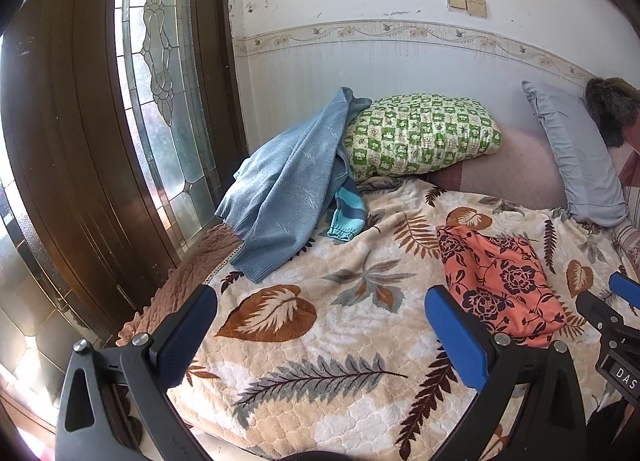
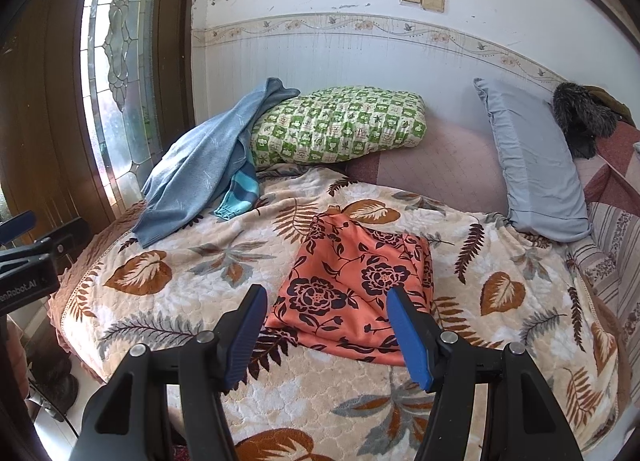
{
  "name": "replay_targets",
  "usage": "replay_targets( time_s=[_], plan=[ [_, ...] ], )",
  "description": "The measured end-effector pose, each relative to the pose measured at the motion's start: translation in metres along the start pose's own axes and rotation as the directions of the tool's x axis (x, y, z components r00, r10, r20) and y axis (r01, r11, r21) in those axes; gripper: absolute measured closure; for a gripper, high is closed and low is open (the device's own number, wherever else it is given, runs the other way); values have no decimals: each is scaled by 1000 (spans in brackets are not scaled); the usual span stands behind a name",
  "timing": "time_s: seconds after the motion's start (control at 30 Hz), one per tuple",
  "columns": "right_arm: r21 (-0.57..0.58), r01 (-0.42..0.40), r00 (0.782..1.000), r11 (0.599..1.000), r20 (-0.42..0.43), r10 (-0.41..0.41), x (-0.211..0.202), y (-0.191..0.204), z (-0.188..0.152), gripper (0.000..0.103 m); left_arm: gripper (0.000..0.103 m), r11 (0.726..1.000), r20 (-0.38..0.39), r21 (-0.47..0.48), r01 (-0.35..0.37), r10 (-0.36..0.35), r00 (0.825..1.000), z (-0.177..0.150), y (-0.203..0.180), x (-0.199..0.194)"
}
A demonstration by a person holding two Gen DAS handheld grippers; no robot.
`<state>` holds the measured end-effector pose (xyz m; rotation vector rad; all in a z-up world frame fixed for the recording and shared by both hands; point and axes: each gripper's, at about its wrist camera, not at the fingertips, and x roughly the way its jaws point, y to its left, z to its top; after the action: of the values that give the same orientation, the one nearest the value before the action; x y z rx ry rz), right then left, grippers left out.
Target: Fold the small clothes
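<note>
- I see the folded orange floral cloth (image 2: 352, 289) lying on the leaf-print blanket (image 2: 400, 401).
- My right gripper (image 2: 326, 325) – jaws apart, empty – hovers over its near edge.
- My left gripper (image 1: 320, 325): wide open, nothing held.

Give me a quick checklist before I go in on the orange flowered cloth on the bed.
1. Left tongs open and empty: ok.
2. Right tongs open and empty: ok.
3. Orange floral cloth free of other laundry: ok; the blue sweater lies apart, against the green checked pillow.
4. Cloth lying flat: not ok, it is bunched and creased.
5. Cloth's corners findable: cannot tell.
6. Bare leaf-print blanket beside it for spreading: ok.
</note>
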<state>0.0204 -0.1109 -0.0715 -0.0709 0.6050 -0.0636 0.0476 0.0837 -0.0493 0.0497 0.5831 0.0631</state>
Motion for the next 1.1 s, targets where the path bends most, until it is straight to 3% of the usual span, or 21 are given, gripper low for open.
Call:
replay_targets(
  time_s=[0.7,1.1],
  plan=[
    [65,-17,999,998,-26,18,25,-32,-7,37,0,999,-19,47,9,-8,1000,11,-31,13],
    [136,45,999,990,13,-48,-1,-72,-8,37,0,988,-2,94,124,-124,992,19,-68,-10]
  ],
)
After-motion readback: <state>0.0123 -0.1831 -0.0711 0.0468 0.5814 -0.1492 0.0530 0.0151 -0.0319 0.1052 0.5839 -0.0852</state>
